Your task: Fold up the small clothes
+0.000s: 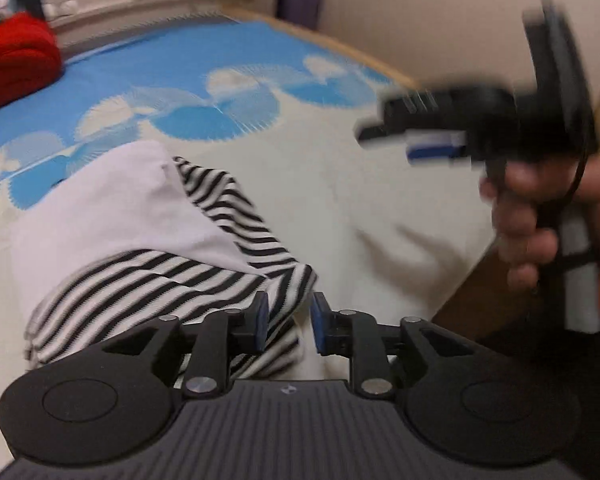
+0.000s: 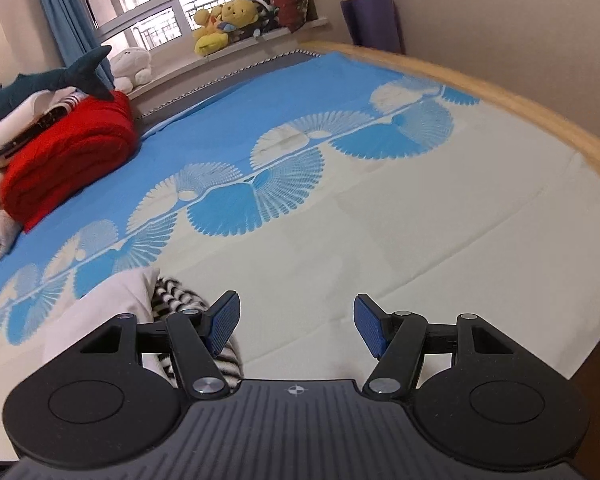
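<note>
- Bedroom around me: a bed [image 2: 380, 240] with a blue-and-cream fan-print sheet, a red blanket [image 2: 68, 160] rolled at its far left, plush toys [image 2: 224, 24] on the windowsill
- My task piece, the striped garment [image 1: 172, 280], lies crumpled on the cream part of the sheet near the bed's front edge, with a white garment [image 1: 112, 208] draped over its upper half
- I judge both light, limp knit cloth: they will sag and bunch, so I'd pinch a hem or corner, not the middle
- My left gripper [image 1: 288, 322] has its jaws narrowly parted, a striped edge right between or just under them; I cannot tell whether cloth is actually pinched
- My right gripper [image 2: 296, 326] is spread wide and holds nothing, hanging above bare sheet to the right of the clothes
- Only the left view shows the whole pile and the right tool from outside, blurred; only the right view shows the window, shark toy [image 2: 48, 80] and far bed clearly
</note>
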Demonstrator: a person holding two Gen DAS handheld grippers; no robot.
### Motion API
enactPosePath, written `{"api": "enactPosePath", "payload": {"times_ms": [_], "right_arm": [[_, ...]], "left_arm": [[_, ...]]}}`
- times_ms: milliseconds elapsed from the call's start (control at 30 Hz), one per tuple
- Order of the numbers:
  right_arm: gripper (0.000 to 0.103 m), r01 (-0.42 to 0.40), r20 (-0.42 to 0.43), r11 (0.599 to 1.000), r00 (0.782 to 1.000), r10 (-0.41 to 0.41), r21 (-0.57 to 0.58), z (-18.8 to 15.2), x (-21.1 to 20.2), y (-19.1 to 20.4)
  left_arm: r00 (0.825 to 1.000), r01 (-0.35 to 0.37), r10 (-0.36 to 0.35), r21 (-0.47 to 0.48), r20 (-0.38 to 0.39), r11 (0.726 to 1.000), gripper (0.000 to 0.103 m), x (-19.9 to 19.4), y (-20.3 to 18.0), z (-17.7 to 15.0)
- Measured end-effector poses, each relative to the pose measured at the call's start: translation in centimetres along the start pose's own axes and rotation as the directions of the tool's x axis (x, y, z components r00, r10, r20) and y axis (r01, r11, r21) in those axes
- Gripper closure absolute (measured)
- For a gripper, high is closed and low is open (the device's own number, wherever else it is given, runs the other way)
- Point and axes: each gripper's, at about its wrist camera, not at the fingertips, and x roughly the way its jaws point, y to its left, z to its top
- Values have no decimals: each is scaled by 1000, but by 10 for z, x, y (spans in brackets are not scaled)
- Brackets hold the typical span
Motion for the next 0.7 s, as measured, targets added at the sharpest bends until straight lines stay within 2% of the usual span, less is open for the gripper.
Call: {"api": "enactPosePath", "payload": {"times_ms": [100, 233, 333, 400, 467, 533, 600, 700], "right_arm": [[41, -69, -29, 997, 997, 69, 26, 2, 4, -2], [61, -157, -86, 985, 983, 163, 67, -1, 15, 9], [61, -231, -181, 972, 955, 235, 42, -11, 28, 30], [60, -269, -262, 963, 928, 263, 14, -19, 38, 44], [50, -269, -311, 962, 919, 244, -41, -27, 46, 57], [44, -256, -346, 963, 914, 211, -90, -34, 53, 67], [44, -254, -389, 961, 900, 195, -106, -40, 60, 71], [45, -260, -456, 951, 876, 160, -165, -55, 68, 81]], "left_arm": [[996, -80, 82, -68, 20, 994, 75, -33, 42, 5], [979, -202, 204, -42, 29, 978, 75, -63, 89, 18], [967, -249, 251, -41, 46, 968, 73, -71, 120, 24], [967, -242, 247, -79, 58, 967, 73, -75, 138, 19], [972, -214, 225, -149, 67, 965, 73, -70, 159, 2], [980, -195, 195, -265, -26, 945, 74, -64, 177, 0], [986, -152, 163, -269, 21, 951, 72, -67, 179, 2], [990, -144, 142, -287, -26, 947, 71, -57, 185, 3]]}}
